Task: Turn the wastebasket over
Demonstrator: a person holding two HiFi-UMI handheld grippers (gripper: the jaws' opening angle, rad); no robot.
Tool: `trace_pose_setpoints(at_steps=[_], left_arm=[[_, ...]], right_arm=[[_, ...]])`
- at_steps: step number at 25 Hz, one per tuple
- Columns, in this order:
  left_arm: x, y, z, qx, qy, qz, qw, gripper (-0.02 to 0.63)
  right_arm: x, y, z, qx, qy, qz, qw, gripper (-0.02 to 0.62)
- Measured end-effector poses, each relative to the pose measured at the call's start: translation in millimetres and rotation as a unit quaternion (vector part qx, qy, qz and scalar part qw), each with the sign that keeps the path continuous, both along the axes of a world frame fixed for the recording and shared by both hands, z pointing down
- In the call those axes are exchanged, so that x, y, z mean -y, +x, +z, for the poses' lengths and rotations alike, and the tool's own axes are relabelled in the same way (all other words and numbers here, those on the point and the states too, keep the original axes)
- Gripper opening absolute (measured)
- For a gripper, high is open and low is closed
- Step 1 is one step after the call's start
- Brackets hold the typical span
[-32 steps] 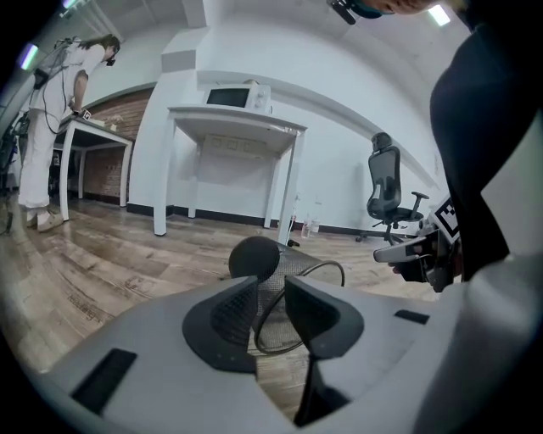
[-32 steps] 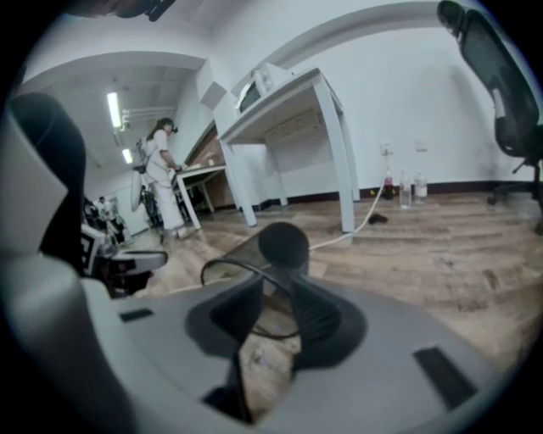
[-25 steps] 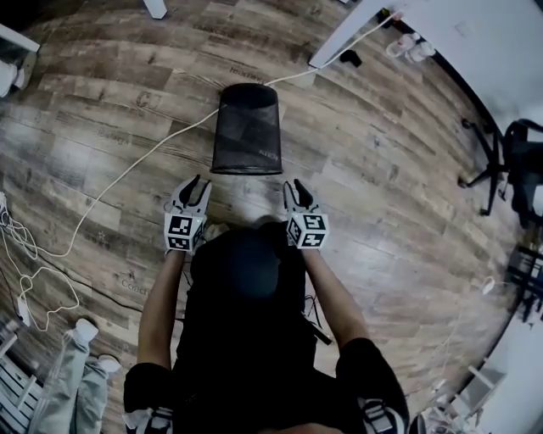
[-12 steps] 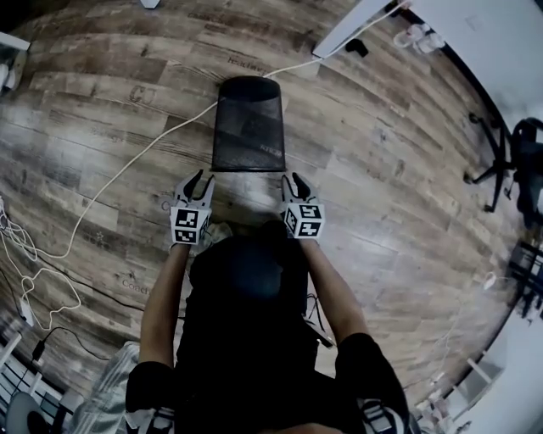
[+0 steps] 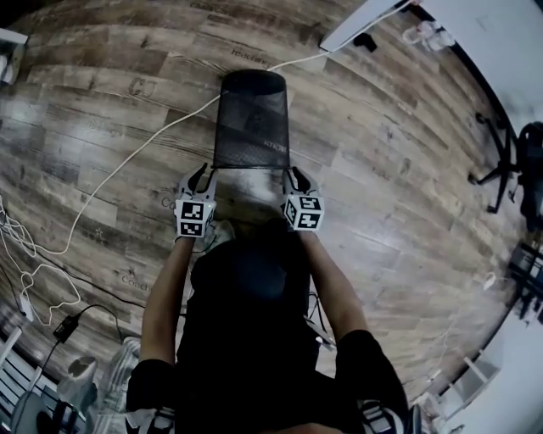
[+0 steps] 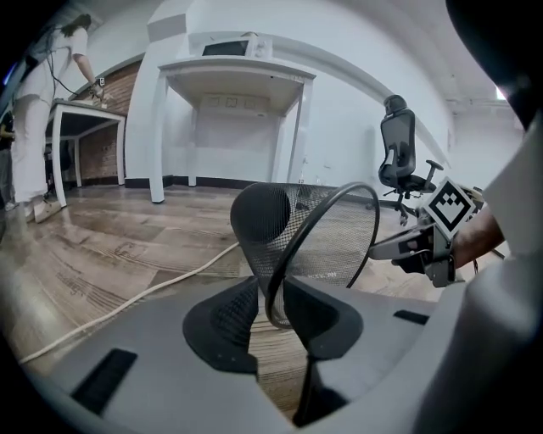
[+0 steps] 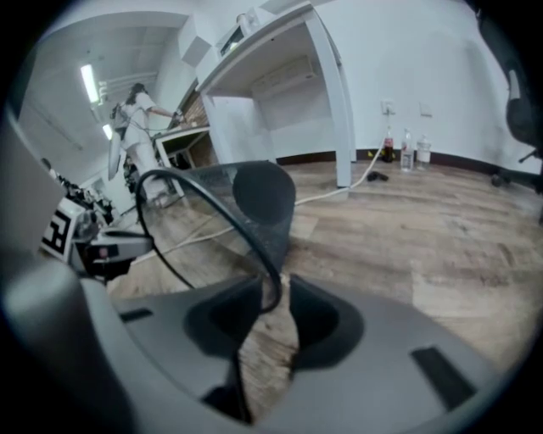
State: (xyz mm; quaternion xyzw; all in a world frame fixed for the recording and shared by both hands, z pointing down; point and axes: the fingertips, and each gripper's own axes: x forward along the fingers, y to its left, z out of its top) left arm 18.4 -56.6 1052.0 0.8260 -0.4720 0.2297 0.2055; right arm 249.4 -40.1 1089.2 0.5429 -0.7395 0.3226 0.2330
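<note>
A black mesh wastebasket (image 5: 250,119) lies on its side on the wood floor, open rim toward me and base pointing away. My left gripper (image 5: 201,175) is at the rim's left side and my right gripper (image 5: 295,176) at its right side. In the left gripper view the wire rim (image 6: 280,280) passes between the jaws of the left gripper (image 6: 271,309). Those jaws have just been closing, and a gap still shows beside the rim. In the right gripper view the rim (image 7: 270,280) likewise sits between the right gripper's (image 7: 273,297) open jaws, with floor visible in the gap.
A white cable (image 5: 127,161) runs across the floor past the basket's far end. A white desk (image 5: 356,25) and bottles (image 5: 428,34) stand beyond it. An office chair (image 5: 509,161) is at the right and loose cables (image 5: 25,246) at the left. A person (image 6: 34,110) stands at a far table.
Both grippers have come forward and down from short of the basket to its rim, which now sits between each pair of jaws. The basket has not moved on the floor.
</note>
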Motion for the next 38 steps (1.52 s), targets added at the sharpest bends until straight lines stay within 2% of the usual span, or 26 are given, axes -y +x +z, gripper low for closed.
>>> trace_pose_setpoints(at_steps=[5, 17, 27, 38], left_arm=[[1.3, 5.3, 7.8, -0.003, -0.007, 0.0, 1.0, 0.08], [-2.2, 8.9, 4.7, -0.003, -0.01, 0.015, 0.9998, 0.067], [-5.8, 8.2, -32.4, -0.023, 0.012, 0.04, 0.9989, 0.063], [2.5, -5.4, -88.3, -0.054, -0.054, -0.002, 0.9971, 0.061]], right_arm=[[4.3, 1.2, 4.4, 0.001, -0.003, 0.009, 1.0, 0.082], [7.7, 5.5, -4.6, -0.006, 0.003, 0.012, 1.0, 0.067], [3.1, 5.8, -39.5, -0.017, -0.012, -0.01, 1.0, 0.055], [14.7, -5.0, -116.8, -0.024, -0.04, -0.036, 0.998, 0.052]])
